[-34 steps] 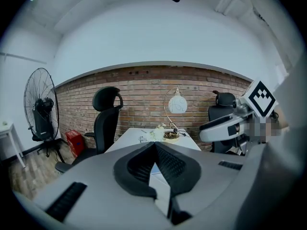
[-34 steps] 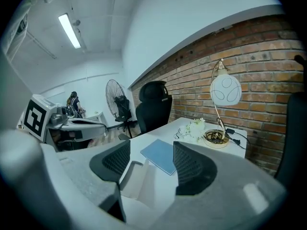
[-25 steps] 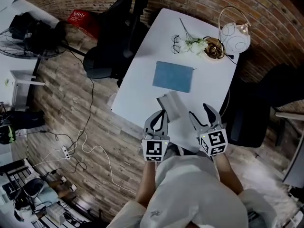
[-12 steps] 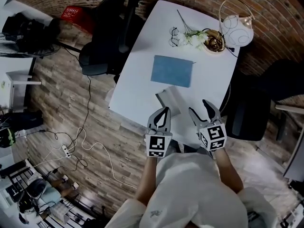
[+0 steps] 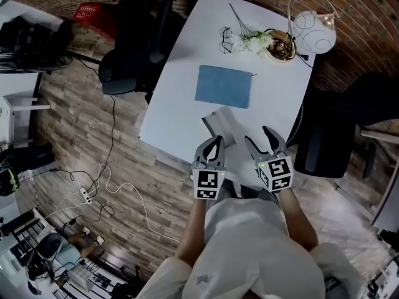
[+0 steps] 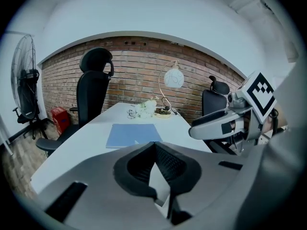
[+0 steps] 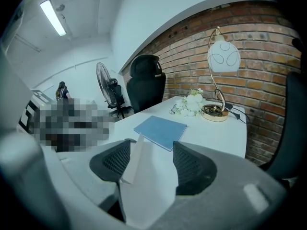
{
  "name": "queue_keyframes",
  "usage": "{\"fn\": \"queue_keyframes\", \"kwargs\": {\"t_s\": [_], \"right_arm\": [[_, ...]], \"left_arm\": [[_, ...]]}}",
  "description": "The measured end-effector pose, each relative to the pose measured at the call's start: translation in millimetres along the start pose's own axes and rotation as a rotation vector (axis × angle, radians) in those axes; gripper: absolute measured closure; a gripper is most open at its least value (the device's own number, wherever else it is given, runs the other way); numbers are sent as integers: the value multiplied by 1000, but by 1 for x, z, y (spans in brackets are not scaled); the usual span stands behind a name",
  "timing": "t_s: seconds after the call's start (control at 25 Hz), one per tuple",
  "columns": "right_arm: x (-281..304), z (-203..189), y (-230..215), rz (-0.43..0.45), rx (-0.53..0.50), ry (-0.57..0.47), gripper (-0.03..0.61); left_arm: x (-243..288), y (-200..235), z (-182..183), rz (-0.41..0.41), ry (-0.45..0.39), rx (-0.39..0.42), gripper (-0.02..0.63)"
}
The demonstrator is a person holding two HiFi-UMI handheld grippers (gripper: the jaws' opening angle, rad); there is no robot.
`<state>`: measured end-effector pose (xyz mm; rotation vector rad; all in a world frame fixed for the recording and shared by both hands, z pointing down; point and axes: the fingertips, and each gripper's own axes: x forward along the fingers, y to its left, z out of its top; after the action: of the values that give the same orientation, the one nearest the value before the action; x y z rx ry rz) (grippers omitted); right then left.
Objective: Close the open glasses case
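While I am standing at the near edge of the white rectangular table [image 5: 177,98], the open white hard-shell glasses case [image 5: 221,127] is lying on it close to that edge, just short of the flat blue rectangular mat [image 5: 223,86]. Its long axis is running away from me, with the far end pointing toward the mat and leaning slightly left. The raised lid is standing along its left side.

My right gripper [image 5: 257,137] is holding its jaws wide apart. In the right gripper view the case is sitting between them, lid edge near the left pad; contact cannot be confirmed.

My left gripper [image 5: 212,143] is showing its jaws together at the tips, gripping nothing, just beside the case's near left corner.

A gold-stemmed lamp with a white globe shade [image 5: 313,28] is standing at the far right corner.
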<state>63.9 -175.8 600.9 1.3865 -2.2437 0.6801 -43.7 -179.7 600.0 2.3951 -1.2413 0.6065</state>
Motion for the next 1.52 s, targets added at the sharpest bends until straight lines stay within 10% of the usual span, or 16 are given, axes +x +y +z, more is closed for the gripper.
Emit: {"fn": "queue_keyframes", "kwargs": {"t_s": [1.52], "right_arm": [[55,-47,-2,-1,-42,121,298]], "left_arm": [[51,-1,-55,-15,155,-43,609]]}}
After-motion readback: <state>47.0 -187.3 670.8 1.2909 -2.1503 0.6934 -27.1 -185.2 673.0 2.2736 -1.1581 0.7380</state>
